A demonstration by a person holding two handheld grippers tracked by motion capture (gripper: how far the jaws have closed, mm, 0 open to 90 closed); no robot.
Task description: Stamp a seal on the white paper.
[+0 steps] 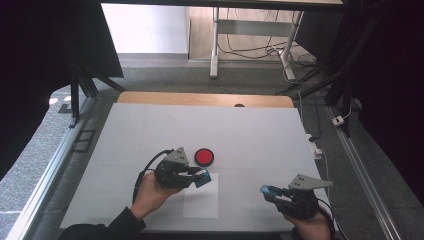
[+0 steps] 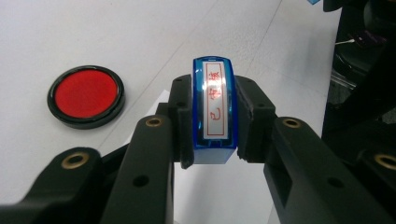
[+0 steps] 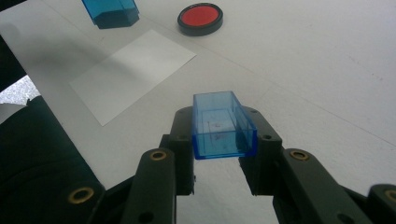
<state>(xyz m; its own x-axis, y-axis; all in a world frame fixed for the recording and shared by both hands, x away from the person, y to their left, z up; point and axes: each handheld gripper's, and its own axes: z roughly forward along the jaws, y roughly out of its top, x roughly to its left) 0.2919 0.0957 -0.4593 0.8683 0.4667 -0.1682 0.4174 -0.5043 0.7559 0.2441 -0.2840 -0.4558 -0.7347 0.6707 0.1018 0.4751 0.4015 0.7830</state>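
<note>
Item: blue stamp (image 2: 214,109), light rigid plastic, clamped by my left fingers (image 2: 180,126); right fingers (image 3: 184,135) clamp its probably slippery cap (image 3: 223,126).

Lab recording bay, aluminium frame rails (image 1: 47,172), black curtains (image 1: 35,55), trailing cables (image 1: 250,50)

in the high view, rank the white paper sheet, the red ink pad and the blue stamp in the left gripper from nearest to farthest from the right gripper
1. white paper sheet, lying to its left on the table.
2. blue stamp, clamped in the left gripper above the sheet's far edge.
3. red ink pad, farthest, beyond the stamp.

The right gripper itself holds a blue cap.
</note>
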